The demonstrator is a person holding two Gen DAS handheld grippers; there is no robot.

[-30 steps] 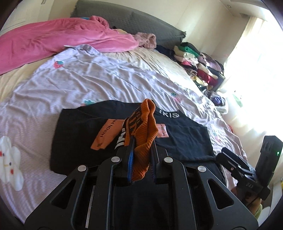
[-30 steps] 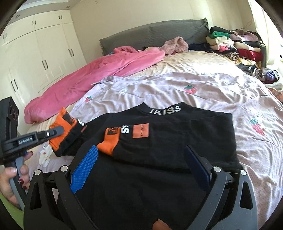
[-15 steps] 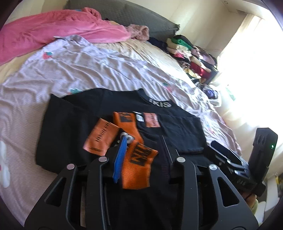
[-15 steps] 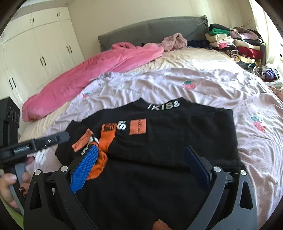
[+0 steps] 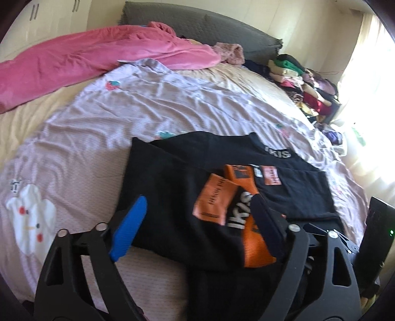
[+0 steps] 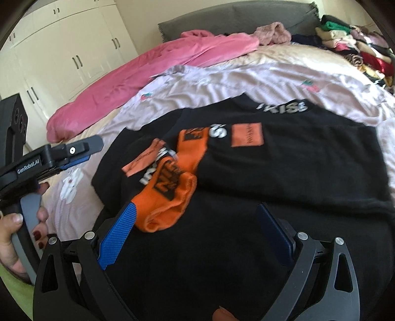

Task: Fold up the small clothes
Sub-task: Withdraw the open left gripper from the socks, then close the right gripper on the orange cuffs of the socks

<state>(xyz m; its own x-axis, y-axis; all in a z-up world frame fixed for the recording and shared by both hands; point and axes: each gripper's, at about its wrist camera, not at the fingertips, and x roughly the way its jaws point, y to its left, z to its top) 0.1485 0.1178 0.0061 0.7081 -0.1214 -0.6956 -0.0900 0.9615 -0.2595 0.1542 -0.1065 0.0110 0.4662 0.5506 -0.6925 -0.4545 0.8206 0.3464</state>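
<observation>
A small black top (image 5: pixel 172 187) with orange cuffs and white lettering lies flat on the bed, both sleeves folded across its front. The left sleeve's orange cuff (image 5: pixel 254 244) rests on the body. It also shows in the right wrist view (image 6: pixel 167 202) on the black top (image 6: pixel 284 172). My left gripper (image 5: pixel 197 229) is open and empty over the top's near left edge. My right gripper (image 6: pixel 197 237) is open and empty above the top's hem. The left gripper's fingers (image 6: pixel 74 150) show at the left of the right wrist view.
The top lies on a lilac sheet (image 5: pixel 123 118) with strawberry prints. A pink duvet (image 5: pixel 86 61) is bunched at the head of the bed by the grey headboard (image 6: pixel 234 17). A stack of folded clothes (image 5: pixel 303 86) sits at the far right. White wardrobes (image 6: pixel 61 56) stand to the left.
My left gripper was shut on the orange cuff, carried it over the top's front, opened and drew back to the left. The cuff now lies on the body. My right gripper stayed open.
</observation>
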